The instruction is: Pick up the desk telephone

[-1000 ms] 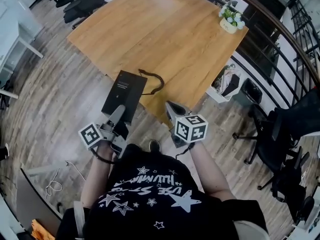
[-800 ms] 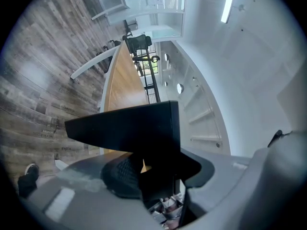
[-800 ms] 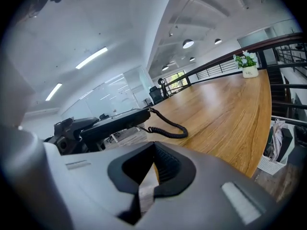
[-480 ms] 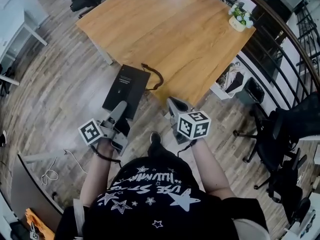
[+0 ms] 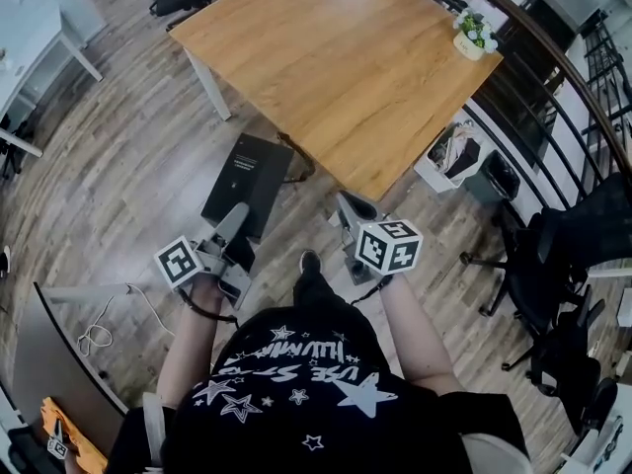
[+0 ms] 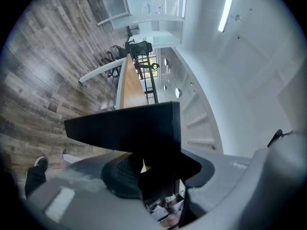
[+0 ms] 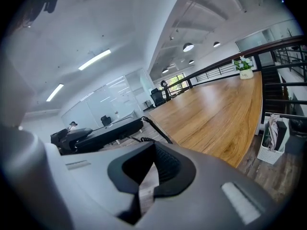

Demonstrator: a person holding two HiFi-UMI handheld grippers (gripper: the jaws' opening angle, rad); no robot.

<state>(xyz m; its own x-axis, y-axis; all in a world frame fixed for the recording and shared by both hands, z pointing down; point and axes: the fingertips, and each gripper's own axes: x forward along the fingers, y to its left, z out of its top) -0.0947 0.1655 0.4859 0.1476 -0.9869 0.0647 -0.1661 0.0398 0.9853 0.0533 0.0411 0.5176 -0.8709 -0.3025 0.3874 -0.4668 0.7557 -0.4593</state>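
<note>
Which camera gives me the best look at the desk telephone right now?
The head view: the desk telephone shows whole from above, cord included, held in the left gripper beside the table. The left gripper view shows only its dark edge, close up between the fingers; the right gripper view shows it thin and side-on.
</note>
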